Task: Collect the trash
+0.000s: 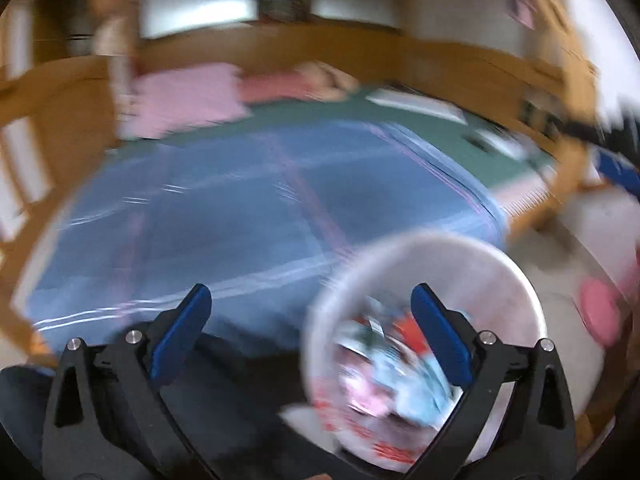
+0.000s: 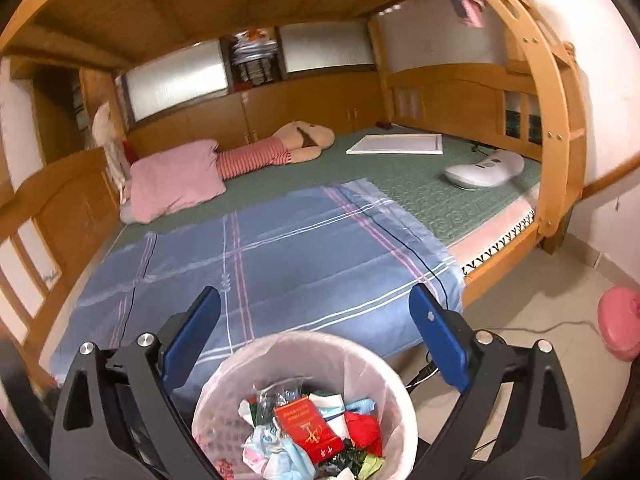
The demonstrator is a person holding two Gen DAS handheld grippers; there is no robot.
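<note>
Beside bed (image 2: pixel 280 240), trash bin (image 2: pixel 304 344) sits below gaping right tongs (image 2: pixel 316 312).

The whole left wrist view is smeared. The white plastic-lined waste bin (image 1: pixel 432 264) shows only as a pale ring, and the crumpled wrappers (image 1: pixel 384 372) inside it run together into red, pink and light-blue streaks, so no single piece can be made out. The bin's near rim is cut off by the bottom edge, as it is in the right wrist view (image 2: pixel 304 344). The pink round thing on the floor (image 1: pixel 600 312) may be a cushion; it is too blurred to say, and the right wrist view (image 2: pixel 620 328) clips it at the edge. The black cable across the blue checked sheet (image 2: pixel 404 240) disappears behind the right finger.
</note>
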